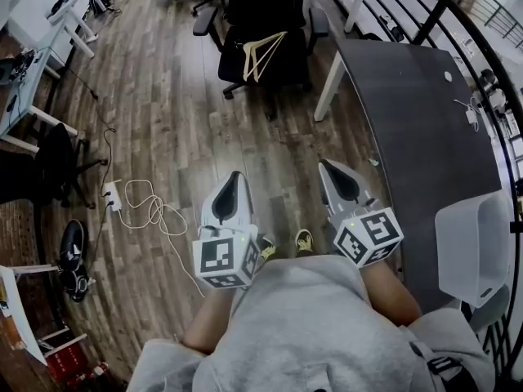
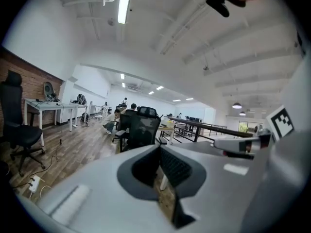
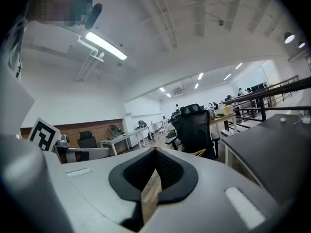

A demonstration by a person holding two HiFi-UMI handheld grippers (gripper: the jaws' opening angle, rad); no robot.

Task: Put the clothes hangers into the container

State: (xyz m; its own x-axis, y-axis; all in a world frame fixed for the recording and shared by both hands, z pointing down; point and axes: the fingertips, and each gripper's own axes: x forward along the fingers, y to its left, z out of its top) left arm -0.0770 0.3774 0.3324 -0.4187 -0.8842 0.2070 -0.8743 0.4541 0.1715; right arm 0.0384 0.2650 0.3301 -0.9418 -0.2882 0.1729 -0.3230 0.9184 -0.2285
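Note:
A few wooden clothes hangers [image 1: 263, 54] lie on the seat of a black office chair [image 1: 270, 23] far ahead of me. They also show as a pale sliver [image 3: 199, 152] in the right gripper view. A translucent white container [image 1: 472, 247] stands on the dark table [image 1: 425, 137] at my right. My left gripper [image 1: 234, 175] and right gripper [image 1: 325, 163] are held side by side over the wooden floor, well short of the chair. Both point forward, shut, with nothing between the jaws. In the gripper views the left gripper's tips [image 2: 159, 147] and the right gripper's tips [image 3: 155, 150] meet.
A power strip with a looped white cable [image 1: 131, 202] lies on the floor at the left. White desks [image 1: 24, 96] and a black chair stand further left. A railing runs beyond the table at the right. People sit at distant desks [image 2: 116, 118].

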